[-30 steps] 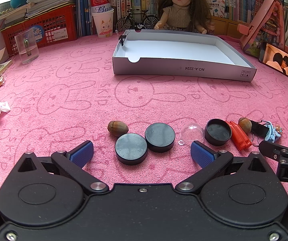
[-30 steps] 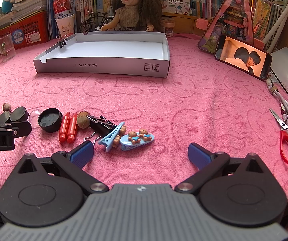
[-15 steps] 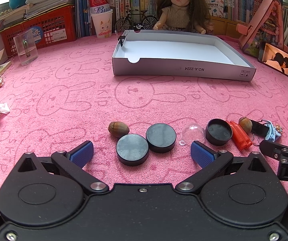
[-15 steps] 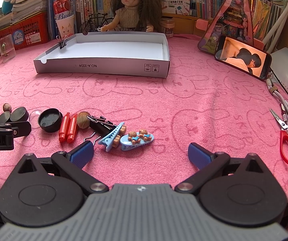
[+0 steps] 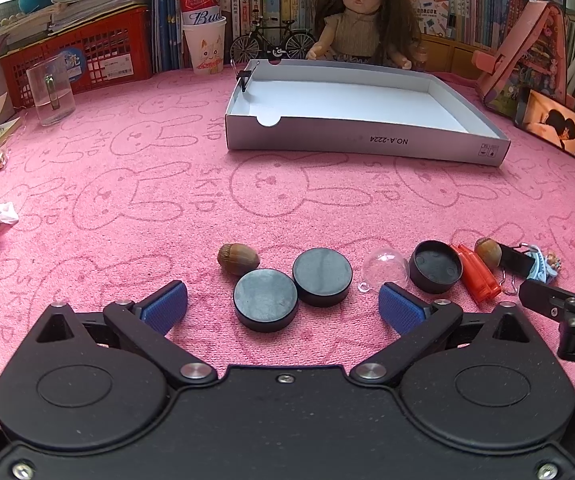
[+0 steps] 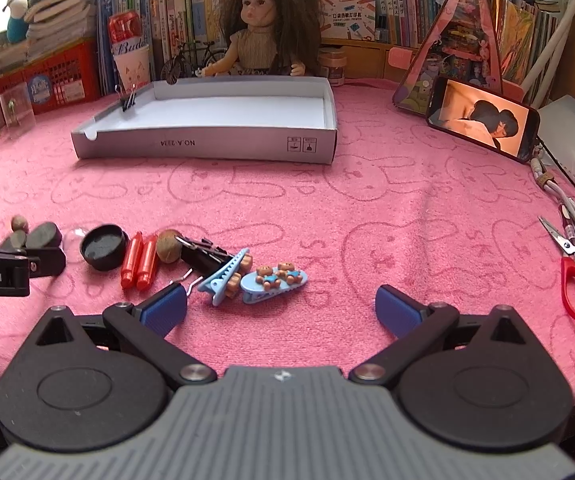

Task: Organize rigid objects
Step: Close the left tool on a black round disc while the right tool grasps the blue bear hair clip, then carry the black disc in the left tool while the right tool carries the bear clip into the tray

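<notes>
— What do we have under our left gripper [image 5: 283, 304]?

— Its jaws stand wide and empty, low over the pink surface [image 5: 127, 208]. Between them we see two black discs [image 5: 265, 299] touching each other, an acorn [image 5: 238, 258] just behind, and a clear dome [image 5: 385, 270] by the right pad.

— And to the right?

— A black cap [image 5: 434, 266] lying open side up, then a red piece [image 5: 477, 274], a second acorn [image 5: 488, 252] and a black binder clip [image 6: 203, 258] — all close together. Our right gripper [image 6: 281, 308] has its jaws wide too, holding nothing; two blue hair clips [image 6: 273, 282] lie just ahead of them.

— Where is the box?

— The white tray [image 5: 367, 144] sits well beyond, empty but for a clip on its rim, with a doll [image 5: 361, 20] behind it.
</notes>
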`<action>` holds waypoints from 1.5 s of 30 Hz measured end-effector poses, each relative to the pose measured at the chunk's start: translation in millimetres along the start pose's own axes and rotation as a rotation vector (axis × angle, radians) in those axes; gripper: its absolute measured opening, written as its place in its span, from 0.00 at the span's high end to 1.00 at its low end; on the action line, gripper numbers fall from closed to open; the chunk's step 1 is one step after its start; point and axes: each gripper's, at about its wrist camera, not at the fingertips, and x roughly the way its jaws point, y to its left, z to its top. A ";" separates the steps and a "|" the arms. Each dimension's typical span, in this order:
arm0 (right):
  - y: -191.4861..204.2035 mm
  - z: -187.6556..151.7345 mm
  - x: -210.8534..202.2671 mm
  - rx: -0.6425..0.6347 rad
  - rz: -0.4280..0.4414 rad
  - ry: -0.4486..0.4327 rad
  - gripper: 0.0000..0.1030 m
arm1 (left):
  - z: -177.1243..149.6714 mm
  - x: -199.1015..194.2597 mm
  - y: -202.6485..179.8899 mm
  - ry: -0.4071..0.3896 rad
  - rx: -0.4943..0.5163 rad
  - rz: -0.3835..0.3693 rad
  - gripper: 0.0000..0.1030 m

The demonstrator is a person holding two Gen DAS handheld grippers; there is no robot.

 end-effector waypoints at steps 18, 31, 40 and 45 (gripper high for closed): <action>-13.0 -4.5 -17.2 -0.128 0.001 -0.101 0.35 | -11.7 -24.2 13.3 -0.075 0.004 -0.079 0.54; -5.5 -8.8 -13.7 -0.165 0.079 -0.087 0.50 | -13.5 -29.9 19.0 -0.108 0.005 -0.054 0.62; -12.4 -9.3 -3.3 -0.126 0.100 -0.089 0.56 | -16.0 -23.7 17.1 -0.118 0.014 -0.043 0.66; -9.9 -9.8 -4.5 -0.121 0.098 -0.097 0.65 | -17.0 -22.0 16.0 -0.120 0.015 -0.044 0.71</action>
